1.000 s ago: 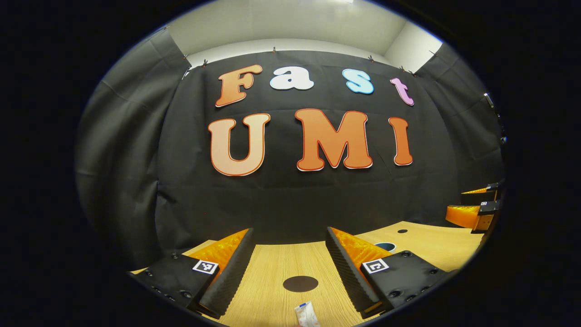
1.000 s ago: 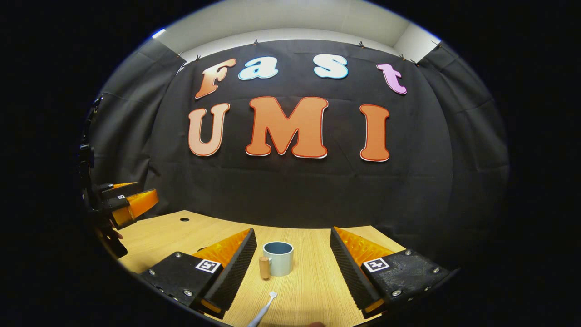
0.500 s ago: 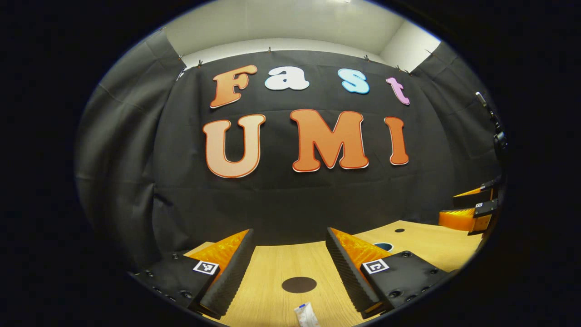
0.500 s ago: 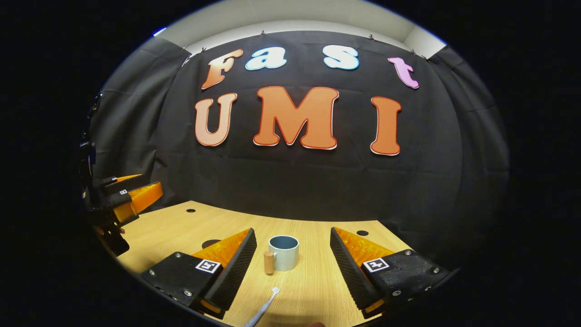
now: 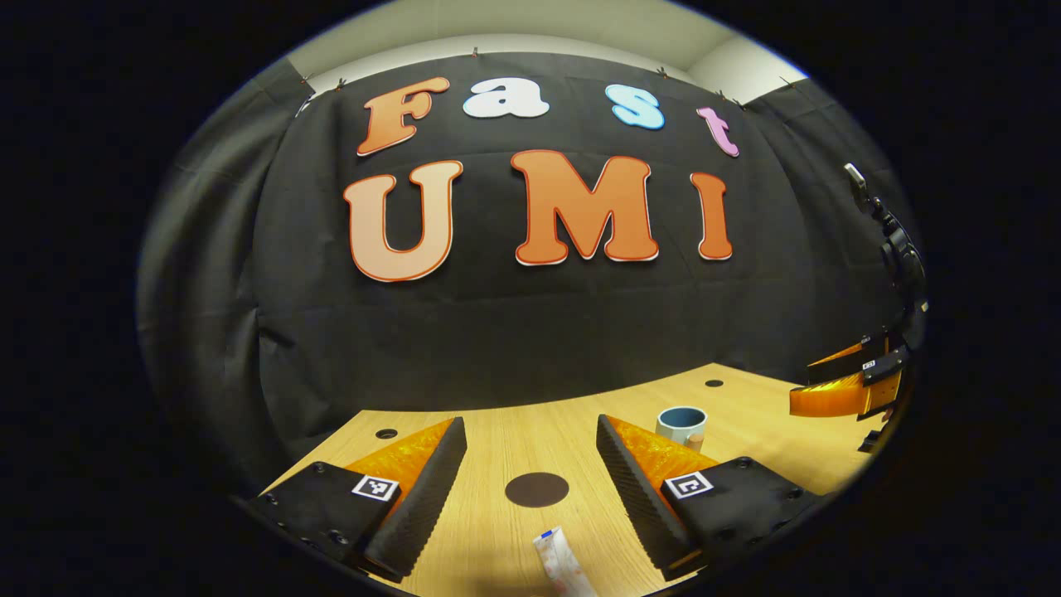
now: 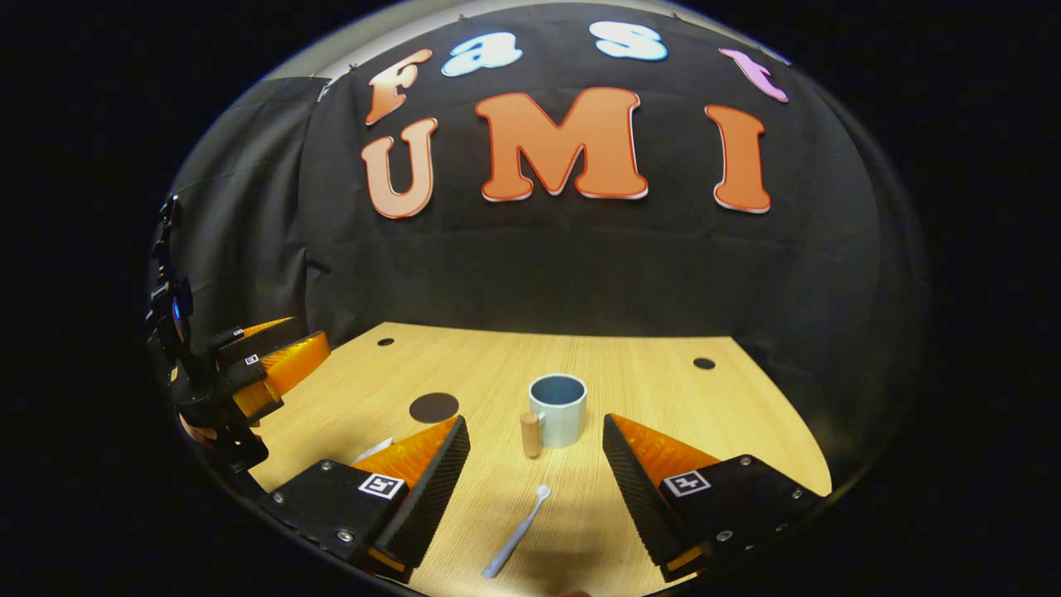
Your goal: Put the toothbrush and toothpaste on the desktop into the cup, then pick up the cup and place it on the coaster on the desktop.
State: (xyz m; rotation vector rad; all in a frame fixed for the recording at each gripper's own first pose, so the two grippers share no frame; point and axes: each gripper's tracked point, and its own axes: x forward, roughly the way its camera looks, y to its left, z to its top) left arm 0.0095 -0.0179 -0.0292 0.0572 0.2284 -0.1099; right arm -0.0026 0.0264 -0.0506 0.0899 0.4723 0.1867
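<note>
Toothbrush: pale, slim, lying flat on the wooden desktop, head end pointing toward the cup, handle running back and to the left in the right gripper view. Toothpaste: white tube with a blue band and reddish print, lying flat on the desktop, partly cut off at the lower edge of the left gripper view. Cup: pale grey-blue mug, upright, darker blue inside, nothing visible in it, wooden handle on its left in the right gripper view. Coaster: flat dark round disc on the desktop, bare, well apart from the cup, just beyond the toothpaste.
</note>
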